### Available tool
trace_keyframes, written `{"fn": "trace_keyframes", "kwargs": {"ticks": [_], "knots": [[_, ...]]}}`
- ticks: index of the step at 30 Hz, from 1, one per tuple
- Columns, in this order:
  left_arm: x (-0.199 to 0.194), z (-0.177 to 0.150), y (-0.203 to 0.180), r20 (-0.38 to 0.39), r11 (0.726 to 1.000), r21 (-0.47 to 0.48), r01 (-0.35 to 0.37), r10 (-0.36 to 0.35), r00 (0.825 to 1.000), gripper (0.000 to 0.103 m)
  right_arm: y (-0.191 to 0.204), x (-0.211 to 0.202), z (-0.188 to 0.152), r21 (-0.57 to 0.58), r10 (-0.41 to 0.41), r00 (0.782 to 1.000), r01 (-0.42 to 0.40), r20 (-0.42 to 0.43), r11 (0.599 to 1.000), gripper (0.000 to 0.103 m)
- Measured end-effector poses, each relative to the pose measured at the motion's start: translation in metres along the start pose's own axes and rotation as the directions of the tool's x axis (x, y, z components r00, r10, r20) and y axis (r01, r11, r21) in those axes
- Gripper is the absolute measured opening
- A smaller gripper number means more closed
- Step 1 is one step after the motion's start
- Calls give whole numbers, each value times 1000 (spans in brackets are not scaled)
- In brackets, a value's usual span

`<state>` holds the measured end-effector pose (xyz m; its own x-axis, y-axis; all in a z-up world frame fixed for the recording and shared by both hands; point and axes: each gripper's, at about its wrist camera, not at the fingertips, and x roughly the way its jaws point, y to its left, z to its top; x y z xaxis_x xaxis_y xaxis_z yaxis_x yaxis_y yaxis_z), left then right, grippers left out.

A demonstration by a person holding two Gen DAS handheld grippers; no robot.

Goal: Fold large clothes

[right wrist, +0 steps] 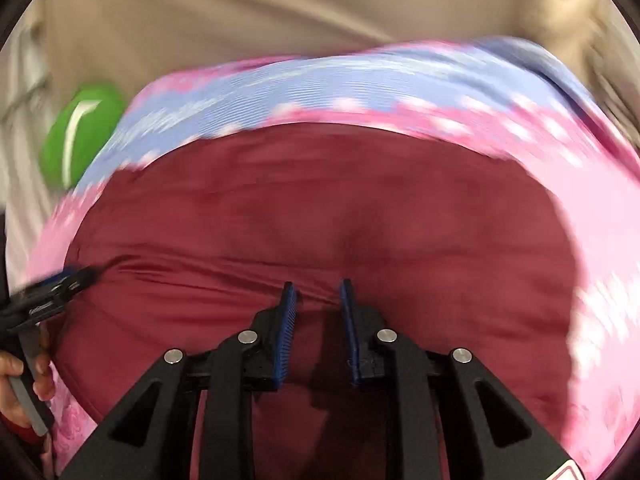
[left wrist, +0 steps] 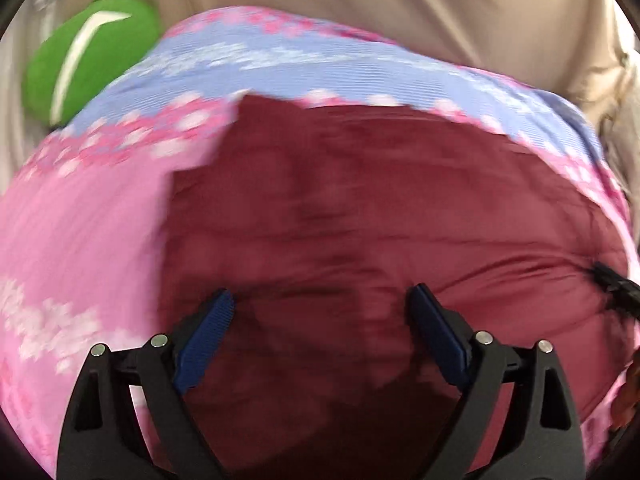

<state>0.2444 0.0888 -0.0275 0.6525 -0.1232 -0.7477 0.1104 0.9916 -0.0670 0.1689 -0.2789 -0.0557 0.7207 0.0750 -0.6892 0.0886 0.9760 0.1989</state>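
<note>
A large maroon garment (left wrist: pixel 360 200) (right wrist: pixel 320 208) lies spread on a pink and blue flowered sheet (left wrist: pixel 80 220) (right wrist: pixel 600 220). My left gripper (left wrist: pixel 320 300) hovers over the garment's near part with its blue pads far apart and only flat cloth below them. At the left edge of the right wrist view the left gripper (right wrist: pixel 76 278) reaches the garment's left side. My right gripper (right wrist: pixel 316 290) stands with a narrow gap between its pads, its tips down on a small ridge of maroon cloth. From the tips of the right gripper (left wrist: pixel 616 286) a crease runs across the garment. Both views are blurred.
A green cushion with a white stripe (left wrist: pixel 92 56) (right wrist: pixel 82 136) lies beyond the sheet's far left corner. Beige fabric (left wrist: pixel 360 0) (right wrist: pixel 280 20) rises behind the sheet. A person's hand (right wrist: pixel 16 380) holds the left gripper's handle.
</note>
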Motion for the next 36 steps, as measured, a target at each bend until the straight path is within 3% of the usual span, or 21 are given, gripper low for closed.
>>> {"fn": "trace_keyframes", "kwargs": {"ticks": [3, 5, 6, 8, 10, 12, 14, 16, 19, 23, 26, 29, 34, 36], "knots": [[3, -15, 29, -24, 998, -32, -47, 47, 999, 91, -58, -19, -11, 113, -113, 994, 111, 5, 987, 12], [3, -26, 48, -15, 996, -83, -27, 26, 1000, 91, -90, -27, -21, 182, -168, 986, 167, -10, 969, 12], [3, -25, 51, -20, 996, -79, -48, 46, 999, 91, -98, -30, -24, 201, -202, 979, 203, -23, 958, 34], [-2, -24, 51, -39, 992, -110, -62, 58, 998, 90, -104, -40, -26, 241, -211, 977, 211, -27, 947, 34], [-9, -24, 45, -38, 992, -114, -51, 47, 998, 87, -89, -56, -28, 230, -163, 987, 157, 6, 960, 33], [-13, -26, 36, -23, 993, -82, -90, 89, 996, 87, -68, -59, -32, 182, -143, 990, 140, 7, 973, 34], [-7, -28, 36, -31, 992, -73, -100, 98, 995, 88, -53, -37, -39, 120, -156, 987, 159, -37, 980, 34], [-4, -33, 45, -39, 991, -121, -63, 59, 998, 90, -50, -23, -46, 98, -169, 985, 171, -25, 980, 34], [-9, -34, 49, -49, 988, -134, -71, 65, 997, 90, -45, -30, -41, 103, -195, 980, 198, -37, 975, 35], [-31, -37, 61, -6, 985, -163, -52, 52, 999, 87, -28, -52, -20, 109, -111, 994, 109, 6, 988, 36], [-42, -37, 69, 13, 980, -195, -30, 33, 999, 87, 16, -56, 4, 34, -3, 999, 1, 35, 999, 36], [-50, -35, 76, 21, 974, -224, 2, 3, 1000, 87, 74, -32, 26, -53, 95, 995, -94, 10, 994, 35], [-53, -31, 81, 21, 971, -238, -11, 17, 1000, 88, 131, 24, 47, -121, 136, 989, -142, -59, 982, 34], [-48, -30, 82, 6, 969, -246, -14, 16, 1000, 88, 146, 45, 49, -144, 103, 992, -113, -77, 983, 34]]}}
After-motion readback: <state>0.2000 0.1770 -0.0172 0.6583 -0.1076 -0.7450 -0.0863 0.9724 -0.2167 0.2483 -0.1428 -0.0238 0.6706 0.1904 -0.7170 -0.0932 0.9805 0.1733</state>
